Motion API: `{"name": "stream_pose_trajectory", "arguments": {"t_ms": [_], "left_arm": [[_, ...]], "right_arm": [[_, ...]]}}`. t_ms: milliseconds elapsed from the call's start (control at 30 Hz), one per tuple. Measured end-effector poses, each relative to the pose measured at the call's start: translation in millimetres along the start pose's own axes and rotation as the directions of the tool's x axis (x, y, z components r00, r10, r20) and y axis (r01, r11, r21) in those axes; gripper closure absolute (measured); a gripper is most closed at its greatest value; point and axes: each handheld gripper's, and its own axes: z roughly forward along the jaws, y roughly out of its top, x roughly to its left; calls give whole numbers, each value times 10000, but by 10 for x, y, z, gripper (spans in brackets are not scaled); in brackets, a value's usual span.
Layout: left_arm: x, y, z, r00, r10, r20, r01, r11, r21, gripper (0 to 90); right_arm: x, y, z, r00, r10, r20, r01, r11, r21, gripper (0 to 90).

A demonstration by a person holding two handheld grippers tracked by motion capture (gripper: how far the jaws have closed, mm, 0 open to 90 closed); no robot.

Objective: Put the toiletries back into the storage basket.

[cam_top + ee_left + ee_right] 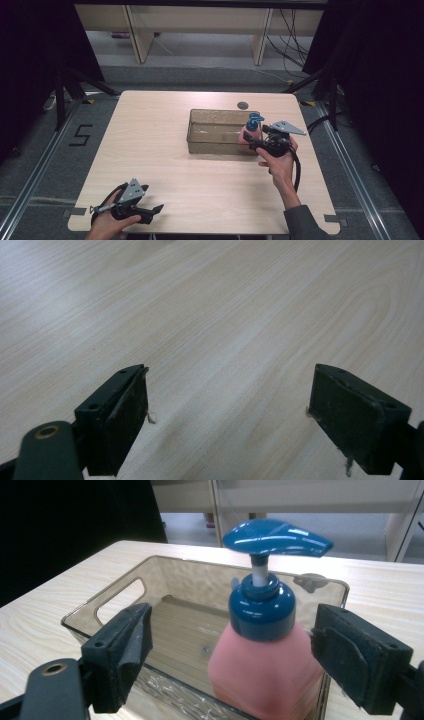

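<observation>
Pink and squat, the soap bottle [265, 672] with its blue pump top [276, 537] stands inside the clear plastic bin [212, 141], tucked against the bin's end wall nearest the right gripper [256, 141]. That gripper's jaws stand wide on either side of the bottle, and from the right gripper view neither pad seems to press on it, so the bottle looks to be resting on its own weight. The end it sits at is the one the right hand [280, 162] can reach most easily, which likely explains why it is there. Over the table's [150, 150] near edge, well apart from the bin, the left gripper [150, 212] lies low above bare wood with its jaws spread and nothing between them, seemingly parked out of the way while the other hand does the work.
</observation>
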Motion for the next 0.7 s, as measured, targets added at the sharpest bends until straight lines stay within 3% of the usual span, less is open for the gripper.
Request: {"name": "stream_pose_trajectory", "arguments": {"t_ms": [67,133,167,233,467,500,533,700], "left_arm": [[-2,-1,-1,10000,-41,13,41,10000,5,154],[-20,-2,1,9995,-317,93,317,9995,-81,153],[-10,0,-5,9998,-187,73,187,9998,4,154],[-20,-1,2,9995,-292,90,293,9995,-78,154],[-11,0,-3,9998,-189,81,189,9998,8,154],[-11,0,-3,9998,-185,83,185,9998,6,154],[-11,0,-3,9998,-179,87,179,9998,12,154],[-10,-1,-4,9998,-195,81,195,9998,11,154]], "right_arm": [[-4,-9,9,9999,12,-125,-14,9999,-116,174],[-2,-19,-2,9997,-241,96,241,9997,-10,175],[19,-25,-8,10000,65,-71,-65,10000,35,175],[19,-36,-1,9999,-116,-94,114,9998,-149,175],[53,-38,-46,9994,-346,9,346,9994,21,175],[93,-56,-46,9998,41,-185,-42,10000,-58,175],[79,-56,-42,9995,-259,-199,258,9996,-64,176],[120,-74,-50,9989,-283,-362,282,9996,-34,175]]}}
